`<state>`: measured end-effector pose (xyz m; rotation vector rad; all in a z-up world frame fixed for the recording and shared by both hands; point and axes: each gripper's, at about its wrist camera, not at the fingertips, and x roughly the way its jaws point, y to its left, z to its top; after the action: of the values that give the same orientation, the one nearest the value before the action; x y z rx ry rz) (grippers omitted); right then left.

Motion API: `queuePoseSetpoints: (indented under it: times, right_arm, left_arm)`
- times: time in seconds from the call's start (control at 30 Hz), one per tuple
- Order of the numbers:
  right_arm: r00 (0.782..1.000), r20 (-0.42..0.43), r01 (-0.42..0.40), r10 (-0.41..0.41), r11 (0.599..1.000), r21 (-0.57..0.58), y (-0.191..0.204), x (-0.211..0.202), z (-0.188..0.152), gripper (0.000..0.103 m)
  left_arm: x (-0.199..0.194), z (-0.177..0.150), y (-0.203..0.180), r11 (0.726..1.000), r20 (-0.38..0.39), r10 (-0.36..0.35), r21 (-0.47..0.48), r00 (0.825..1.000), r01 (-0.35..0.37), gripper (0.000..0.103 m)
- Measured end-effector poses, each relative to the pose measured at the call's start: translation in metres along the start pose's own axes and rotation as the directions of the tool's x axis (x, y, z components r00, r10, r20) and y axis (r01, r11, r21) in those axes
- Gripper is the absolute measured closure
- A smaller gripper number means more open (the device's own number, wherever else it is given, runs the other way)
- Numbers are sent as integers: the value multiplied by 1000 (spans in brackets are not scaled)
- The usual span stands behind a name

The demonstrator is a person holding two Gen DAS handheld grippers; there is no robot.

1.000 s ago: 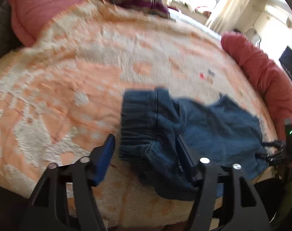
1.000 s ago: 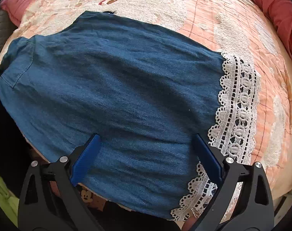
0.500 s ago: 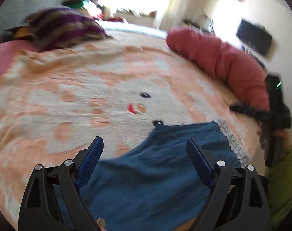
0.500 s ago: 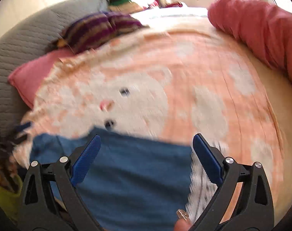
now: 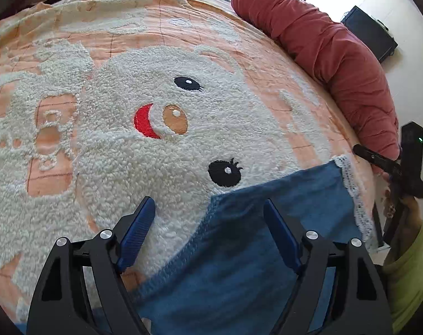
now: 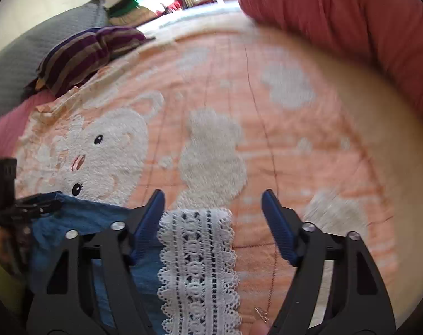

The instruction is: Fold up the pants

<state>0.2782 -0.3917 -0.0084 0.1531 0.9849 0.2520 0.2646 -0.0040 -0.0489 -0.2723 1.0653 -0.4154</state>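
Note:
The blue denim pants [image 5: 247, 240] lie flat at the near edge of the bed, with a white lace hem [image 5: 350, 184] at the right end. My left gripper [image 5: 210, 234] is open above the pants' left end, its right finger over the denim. My right gripper [image 6: 212, 226] is open above the lace hem [image 6: 197, 265], with blue denim [image 6: 80, 223] to its left. Each gripper shows at the edge of the other's view: the right one [image 5: 389, 167] and the left one [image 6: 24, 209].
The bed carries an orange blanket with a white fleecy bear face [image 5: 166, 117]. A long red bolster [image 5: 328, 53] runs along the right side. A striped purple pillow [image 6: 83, 53] and a grey headboard [image 6: 21, 64] are at the far end.
Both grippers have pulled back toward the near edge and tilted up, so more of the bed shows. The left one has let go of the bunched waistband; the pants now lie spread flat.

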Motion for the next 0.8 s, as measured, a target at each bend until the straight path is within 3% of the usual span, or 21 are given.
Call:
queuePoseSetpoints:
  times: [0.1, 0.17, 0.23, 0.3, 0.33, 0.5, 0.67, 0.8]
  right_arm:
    - [997, -76, -32, 34, 999, 40, -10, 20, -6, 40]
    - [992, -116, -35, 40, 998, 45, -13, 30, -11, 43]
    - [989, -132, -59, 66, 997, 51, -13, 35, -13, 53]
    - [986, -136, -93, 98, 995, 39, -10, 35, -15, 69]
    - [985, -136, -105, 108, 994, 30, -7, 35, -15, 71]
    - [991, -79, -109, 109, 994, -5, -4, 18, -16, 93]
    - [991, 41, -124, 125, 992, -22, 1, -3, -5, 93]
    - [997, 14, -72, 74, 995, -62, 11, 14, 5, 93]
  left_arm:
    - [5, 3, -5, 1000, 6, -5, 2, 1000, 5, 32]
    - [8, 3, -11, 1000, 2, -12, 17, 1000, 12, 51]
    - [9, 1, -13, 999, -10, -45, 11, 999, 45, 72]
    - [9, -1, -14, 999, -8, -50, 8, 999, 50, 87]
    - [8, -2, -15, 999, -4, -47, 14, 999, 47, 94]
    - [-10, -3, -33, 996, 84, -2, 92, 996, -5, 97]
    - [-26, 4, -45, 989, 157, 17, 140, 988, -39, 98]
    - [-11, 6, -37, 990, 133, 56, 125, 990, -72, 98]
